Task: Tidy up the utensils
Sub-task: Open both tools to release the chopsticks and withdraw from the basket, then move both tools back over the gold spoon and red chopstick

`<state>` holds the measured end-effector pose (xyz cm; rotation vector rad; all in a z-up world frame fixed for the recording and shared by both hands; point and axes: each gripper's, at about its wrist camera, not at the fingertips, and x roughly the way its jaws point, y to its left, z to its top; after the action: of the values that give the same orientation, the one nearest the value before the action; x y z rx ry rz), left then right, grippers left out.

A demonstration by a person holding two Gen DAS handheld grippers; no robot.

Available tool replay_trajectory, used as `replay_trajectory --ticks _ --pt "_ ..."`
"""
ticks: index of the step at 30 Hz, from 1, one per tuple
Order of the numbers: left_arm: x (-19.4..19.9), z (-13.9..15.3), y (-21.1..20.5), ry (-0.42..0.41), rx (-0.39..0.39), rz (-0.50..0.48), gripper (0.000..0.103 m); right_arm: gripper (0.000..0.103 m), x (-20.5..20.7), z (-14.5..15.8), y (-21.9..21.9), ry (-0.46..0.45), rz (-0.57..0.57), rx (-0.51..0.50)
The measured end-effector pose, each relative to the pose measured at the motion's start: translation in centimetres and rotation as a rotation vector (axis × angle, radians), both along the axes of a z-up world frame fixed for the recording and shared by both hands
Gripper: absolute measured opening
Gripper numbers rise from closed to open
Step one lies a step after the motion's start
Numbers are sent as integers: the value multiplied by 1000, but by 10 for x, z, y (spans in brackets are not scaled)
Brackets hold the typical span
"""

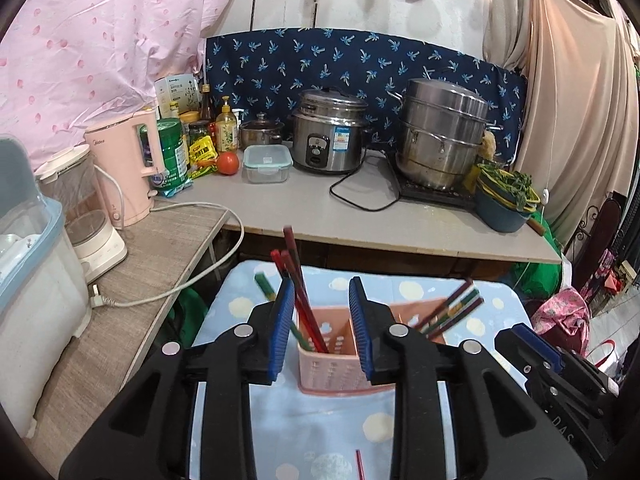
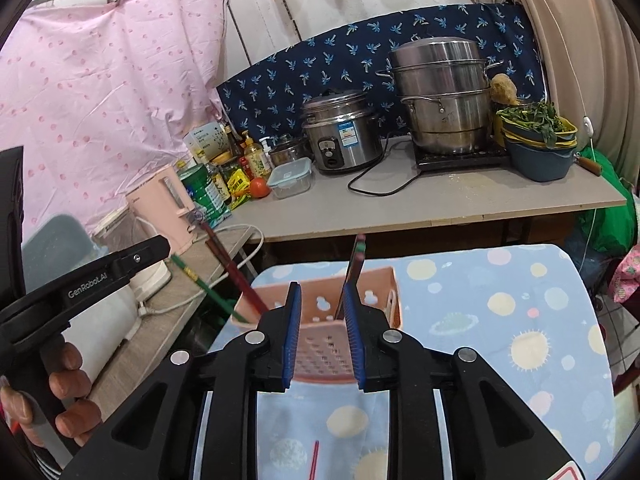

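A pink perforated utensil holder [image 1: 340, 364] stands on a blue patterned cloth [image 1: 312, 432]; it also shows in the right wrist view [image 2: 332, 320]. Red and green chopsticks [image 1: 298, 296] stand in its left compartment, and several more chopsticks [image 1: 452, 308] lean out of the right side, blurred. My left gripper [image 1: 322, 328] is open and empty, its jaws on either side of the holder's left part. My right gripper [image 2: 322, 332] is open just in front of the holder, with upright chopsticks [image 2: 354, 268] beyond its right finger. One red chopstick [image 2: 314, 458] lies on the cloth.
A grey counter [image 1: 400, 216] behind holds a rice cooker [image 1: 328, 136], a steel steamer pot [image 1: 444, 136], a clear container [image 1: 266, 164], a tomato, bottles and a bowl of greens [image 1: 506, 196]. A pink kettle [image 1: 128, 168] and a corded appliance stand on the wooden side table at left.
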<state>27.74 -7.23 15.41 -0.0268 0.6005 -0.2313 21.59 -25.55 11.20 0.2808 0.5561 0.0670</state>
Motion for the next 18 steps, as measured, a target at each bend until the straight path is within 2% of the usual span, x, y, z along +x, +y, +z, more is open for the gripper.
replay_trajectory --ticks 2,10,14,18 --pt "-8 -4 2 17 3 -5 27 27 -13 -4 5 9 4 -13" --pt "-47 -36 8 91 22 -13 28 28 -57 -27 16 63 21 8" --pt "-62 -55 11 125 33 -14 35 29 -74 -41 19 90 20 21" --pt "-74 -71 11 153 62 -24 35 29 -89 -53 23 112 17 12"
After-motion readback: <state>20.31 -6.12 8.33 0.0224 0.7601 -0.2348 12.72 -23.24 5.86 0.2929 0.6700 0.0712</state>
